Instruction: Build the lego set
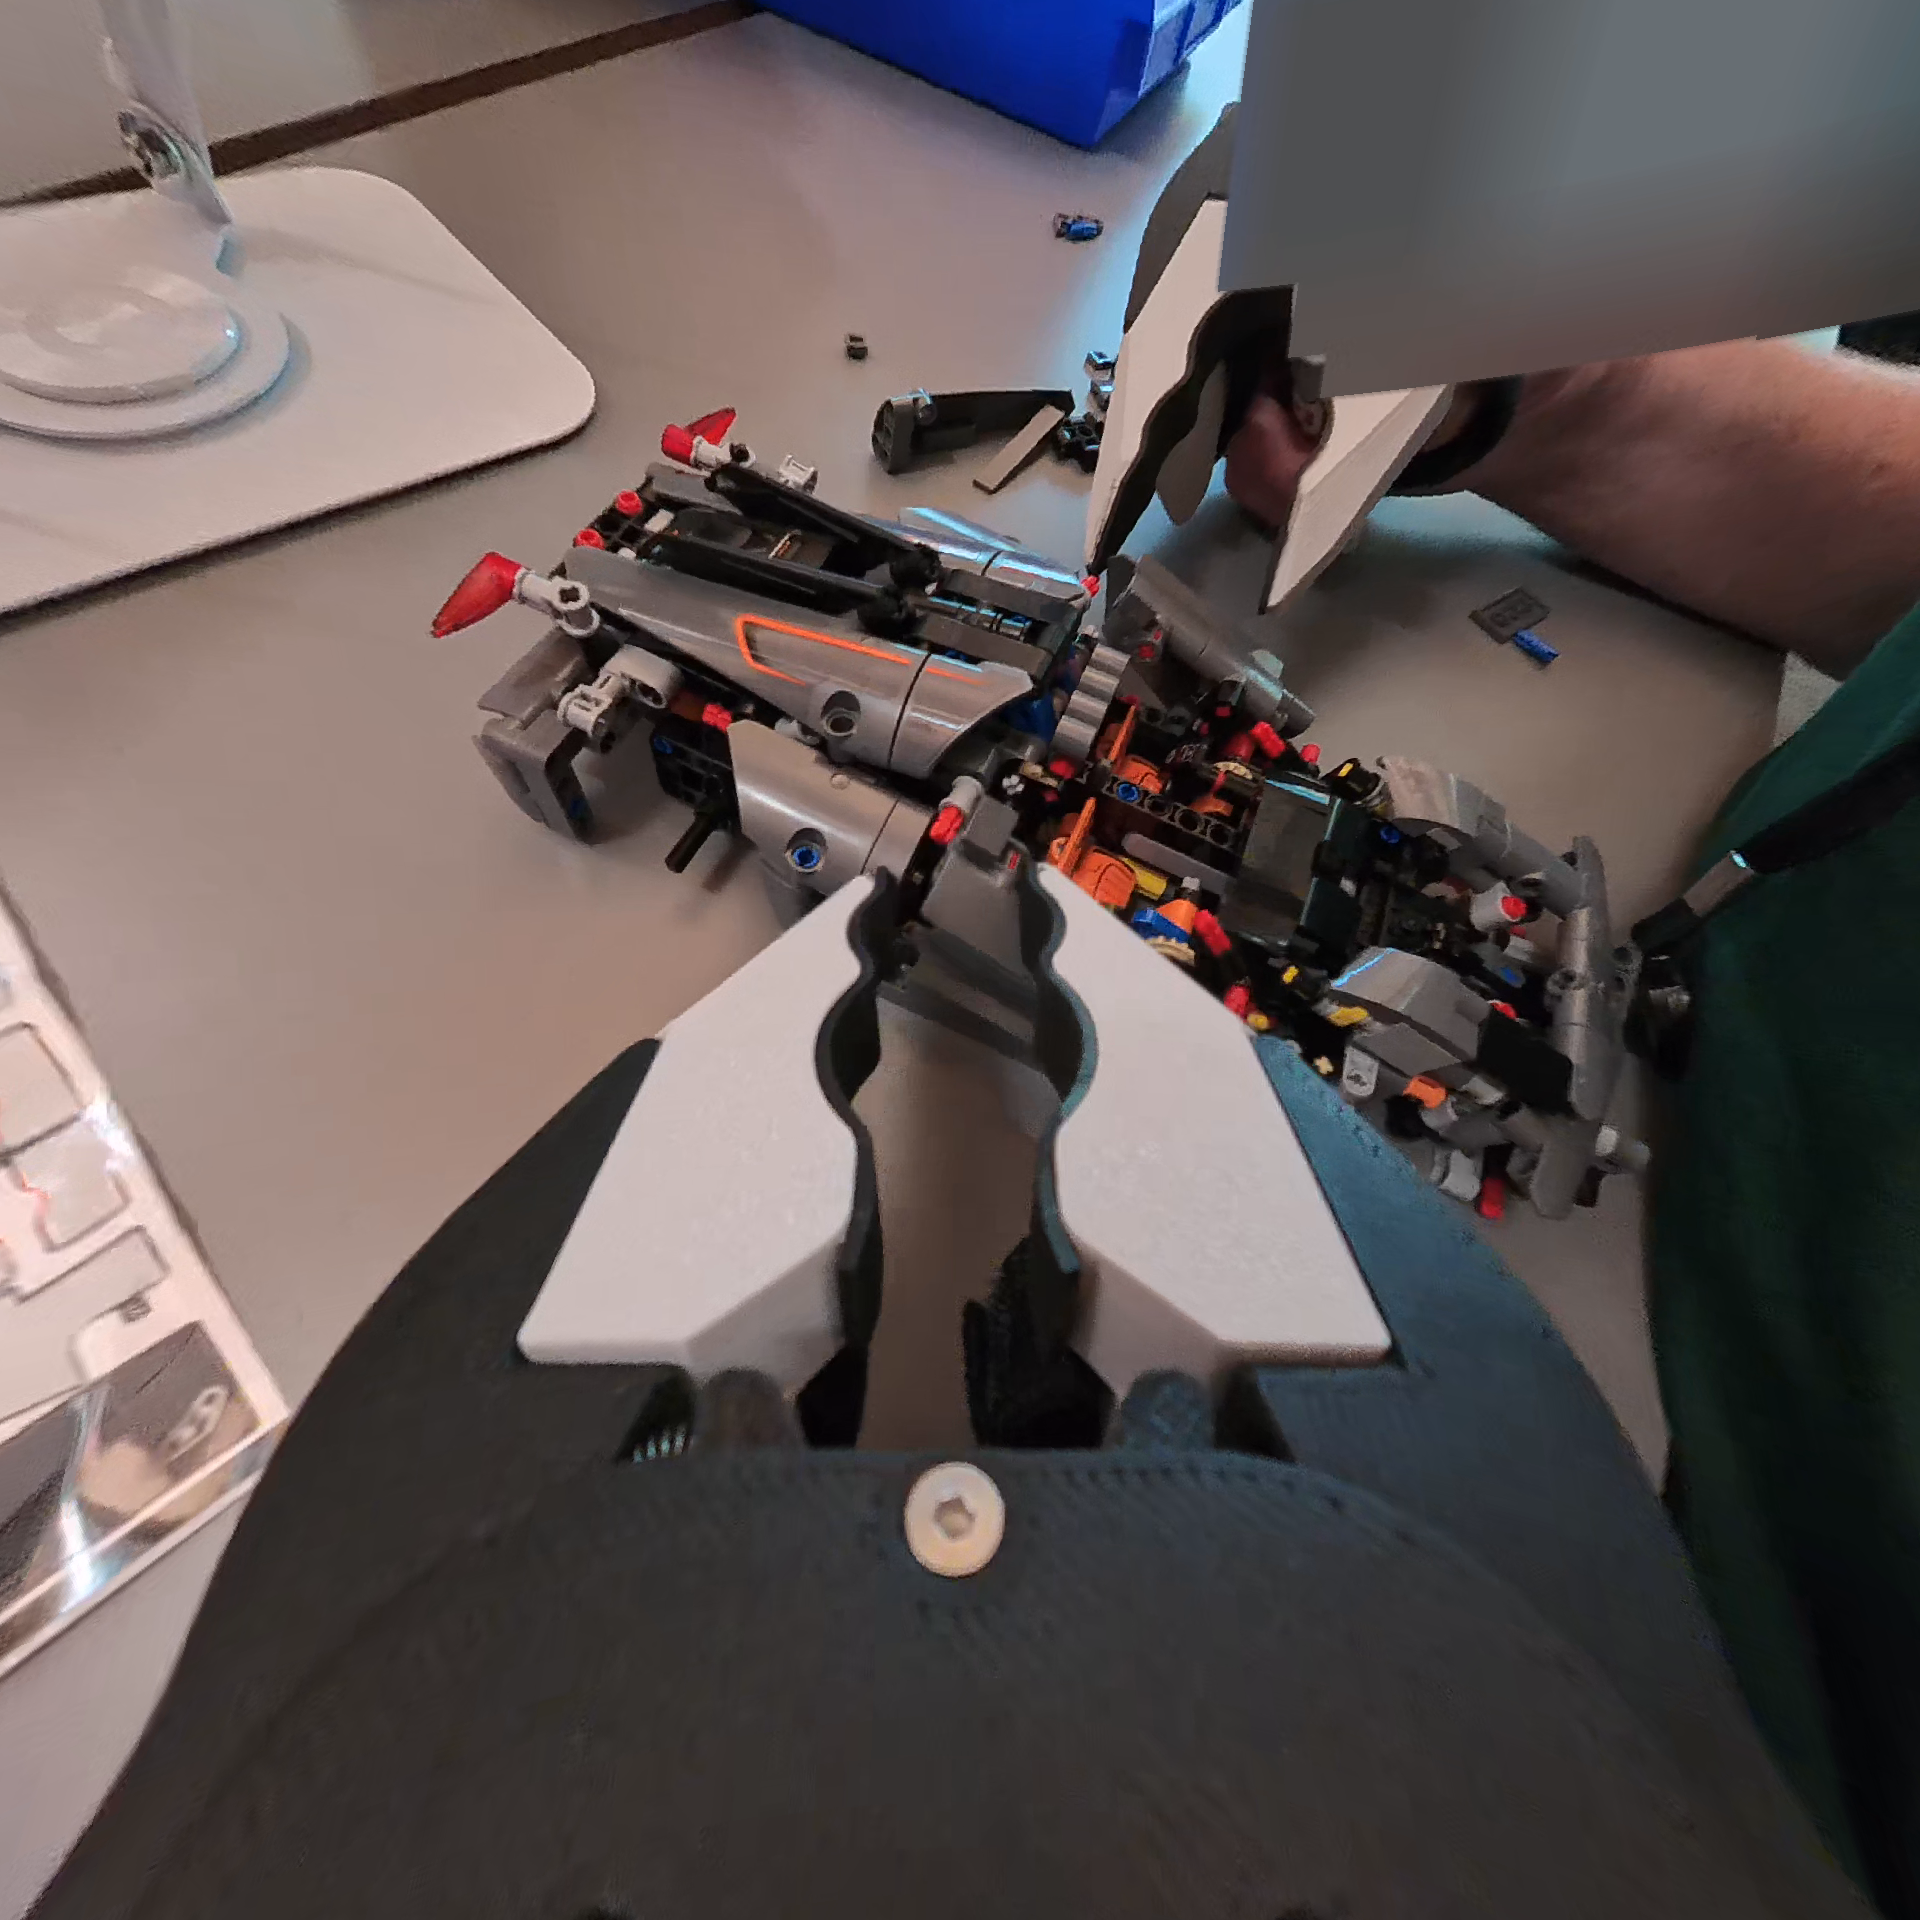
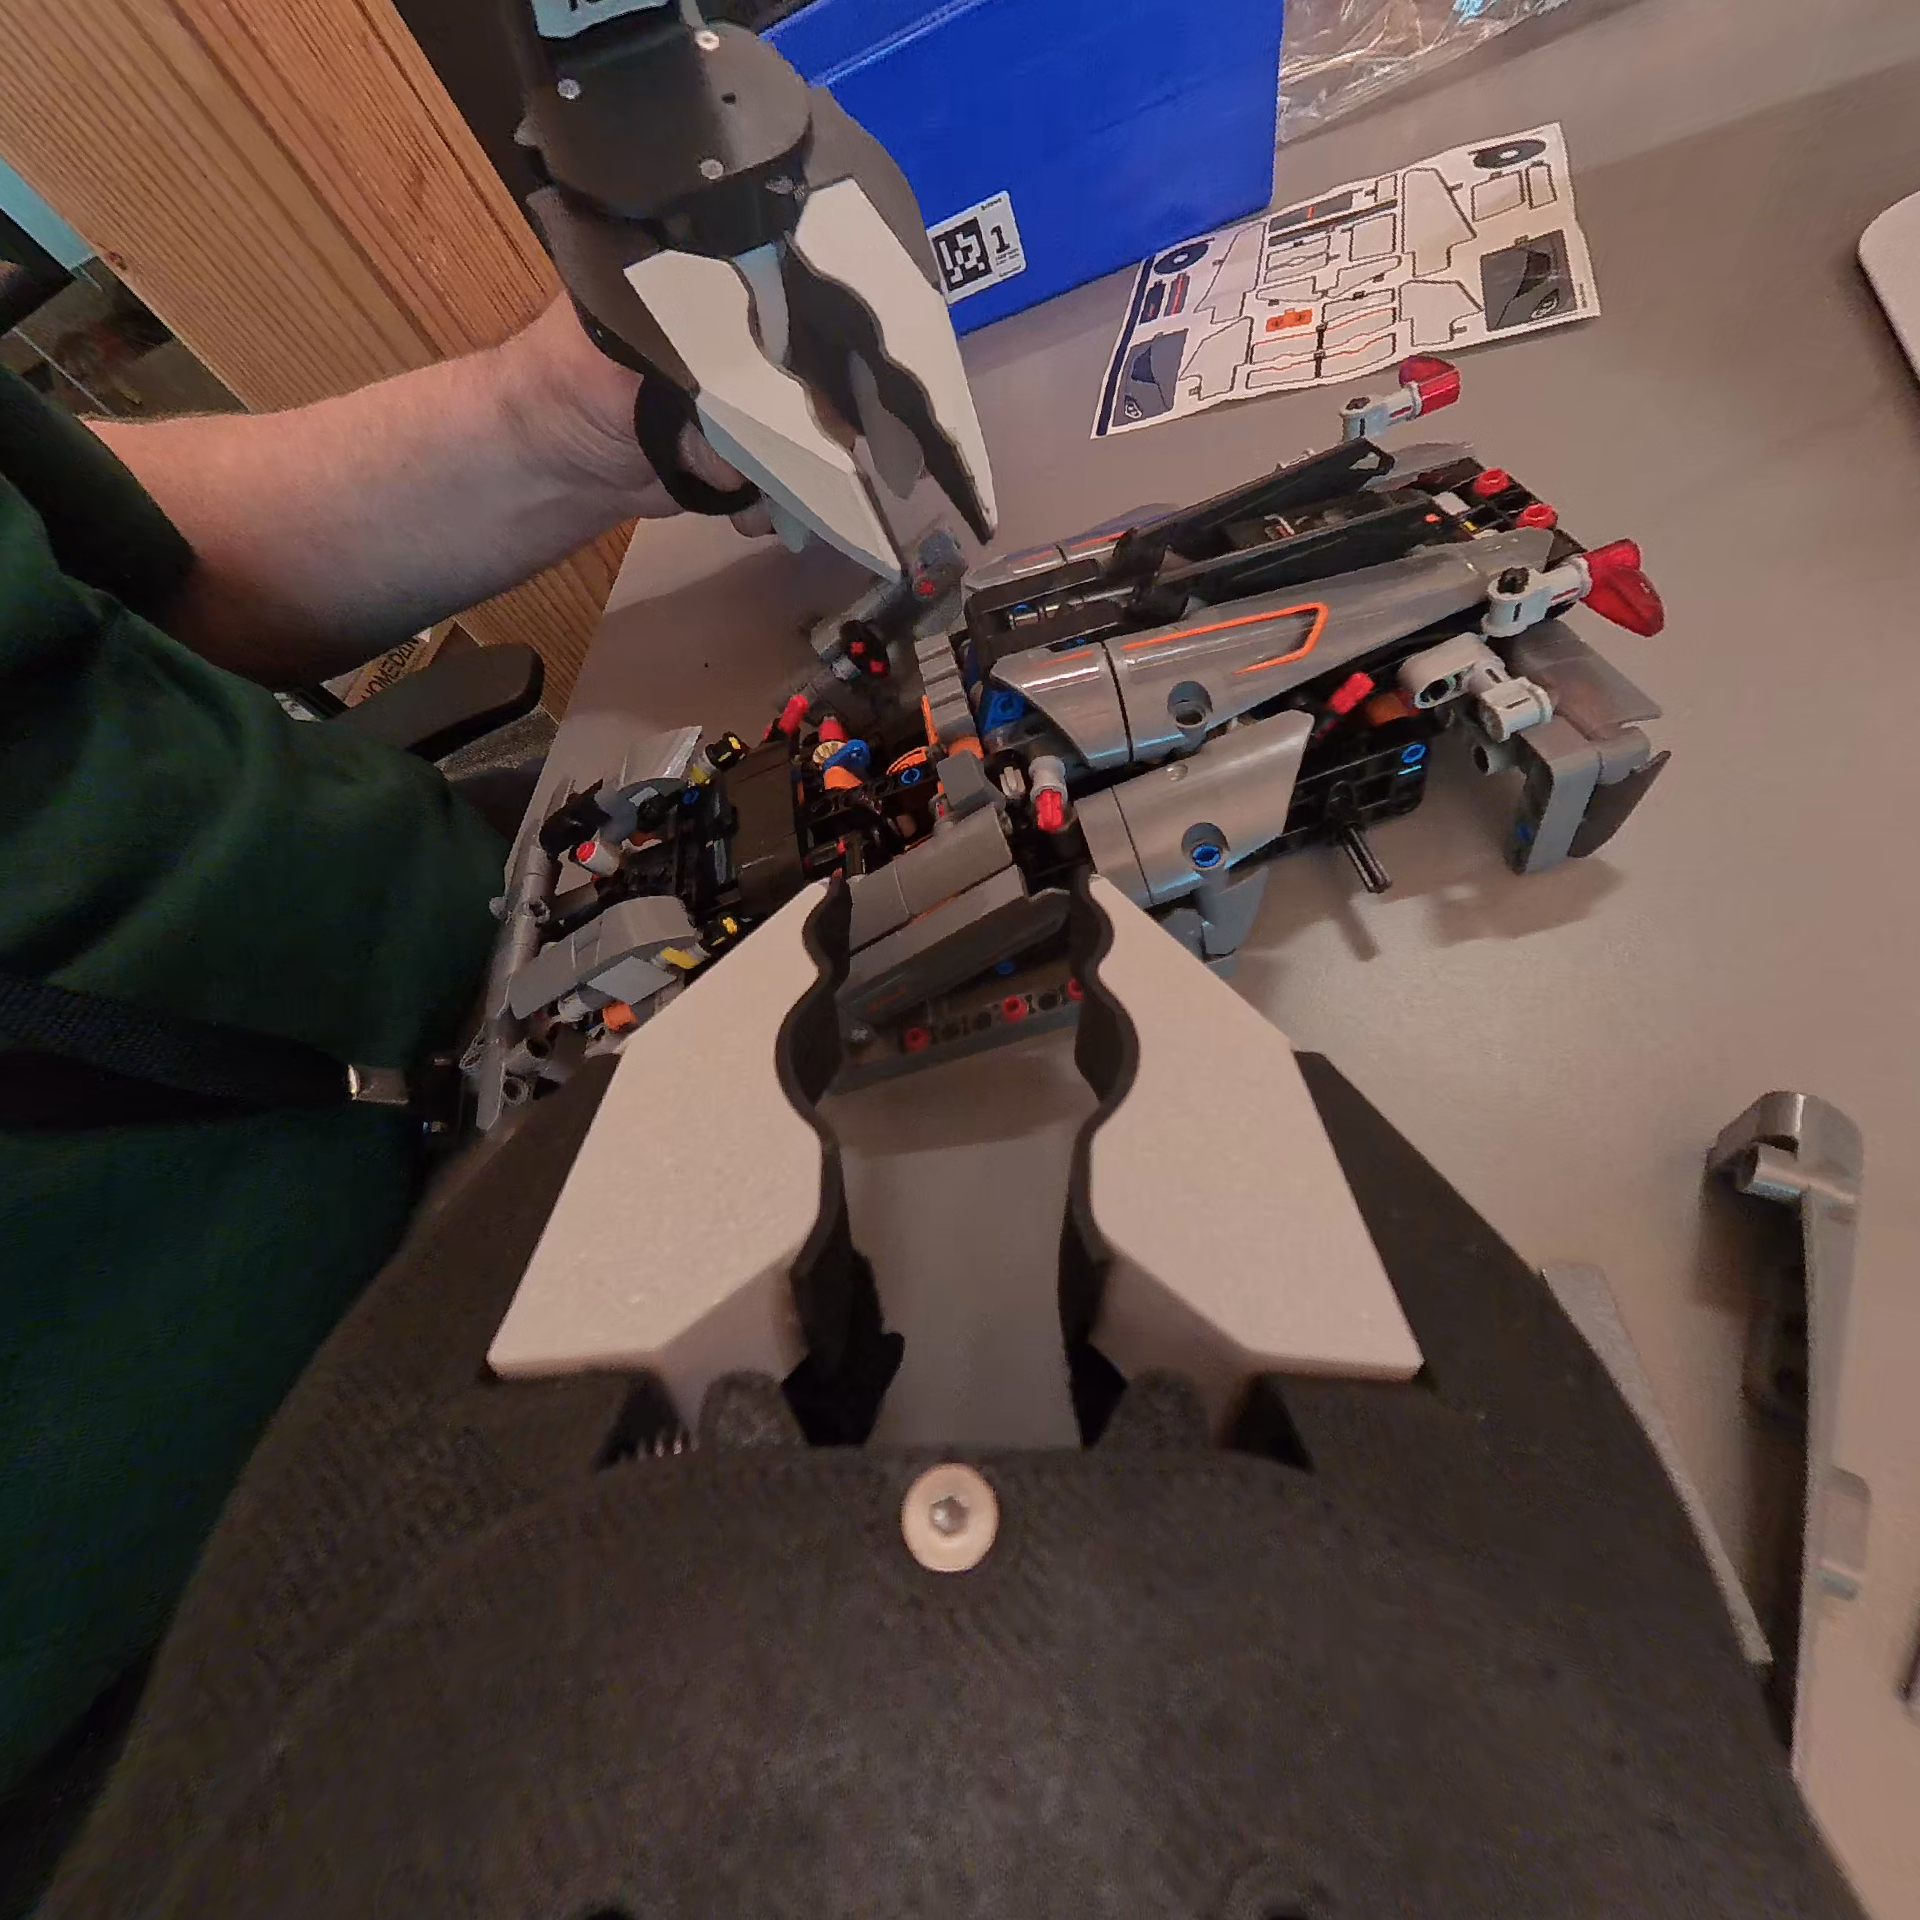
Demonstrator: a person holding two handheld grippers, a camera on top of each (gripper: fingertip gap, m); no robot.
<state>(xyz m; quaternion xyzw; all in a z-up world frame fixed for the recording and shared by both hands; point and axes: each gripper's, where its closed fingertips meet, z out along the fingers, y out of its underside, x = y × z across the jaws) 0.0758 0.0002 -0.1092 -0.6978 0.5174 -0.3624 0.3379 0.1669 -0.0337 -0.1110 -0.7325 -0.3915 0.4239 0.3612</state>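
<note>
Here both claws, left claw (image 1: 956, 904) and right claw (image 2: 961, 914), clamp the lego car (image 1: 831, 665).

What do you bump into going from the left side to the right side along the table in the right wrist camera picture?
Green sleeve → the other gripper → lego car → red pointed piece on the car's tail → loose grey lego part by the right edge.

Even, soft indoor light; faint shadows on the table (image 1: 312, 831). Wide-angle bending at the edges; a booklet (image 1: 94, 1351) shows glare and blur.
</note>
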